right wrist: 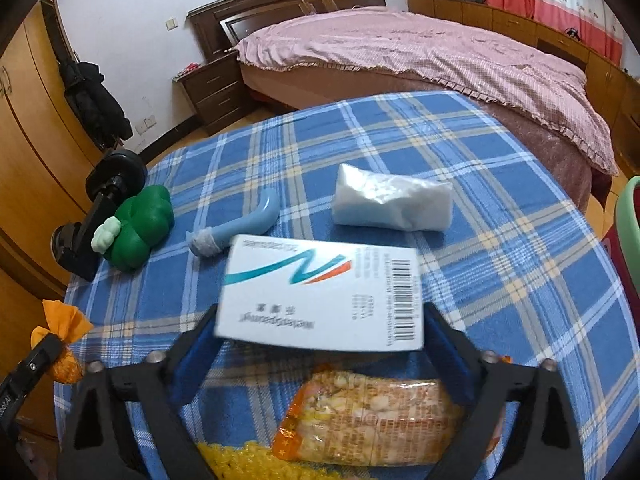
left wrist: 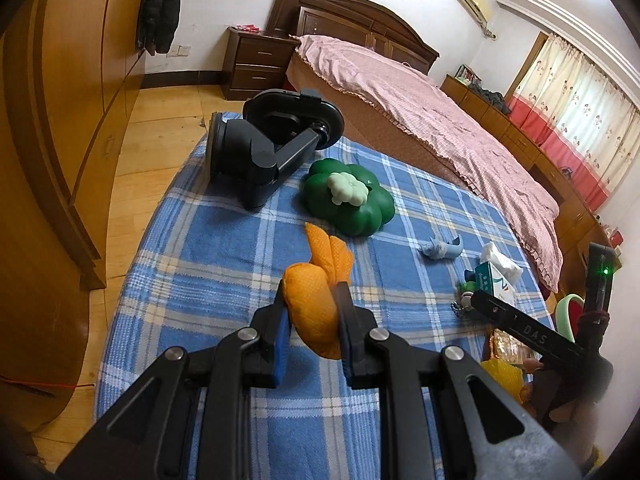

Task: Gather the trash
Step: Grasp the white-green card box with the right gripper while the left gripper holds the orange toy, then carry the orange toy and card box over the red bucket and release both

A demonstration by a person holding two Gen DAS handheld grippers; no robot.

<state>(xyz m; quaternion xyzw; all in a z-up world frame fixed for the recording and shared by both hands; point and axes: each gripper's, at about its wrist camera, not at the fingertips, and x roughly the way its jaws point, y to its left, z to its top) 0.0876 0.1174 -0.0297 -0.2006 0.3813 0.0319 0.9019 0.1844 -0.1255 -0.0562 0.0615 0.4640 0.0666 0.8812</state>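
Observation:
My left gripper [left wrist: 311, 292] is shut on an orange mesh pouch [left wrist: 316, 320] and holds it just above the blue checked tablecloth [left wrist: 208, 248]. The same pouch [right wrist: 66, 360] shows at the lower left of the right wrist view. My right gripper [right wrist: 320, 312] stands wide, with a white medicine box [right wrist: 320, 292] spanning the gap and both pads against its short ends. In the left wrist view that box [left wrist: 494, 280] sits at the tip of the right gripper [left wrist: 476, 298], near the table's right side. A hand grips the right tool's handle.
A green flower-shaped toy [left wrist: 348, 204], a black folding holder [left wrist: 264, 148], a blue curved piece [right wrist: 248, 226] and a white tissue pack [right wrist: 394, 202] lie on the cloth. A snack packet [right wrist: 376, 420] and yellow mesh [right wrist: 240, 460] lie under the right gripper. A pink bed [right wrist: 440, 56] stands behind, a green bin rim [right wrist: 628, 216] to the right.

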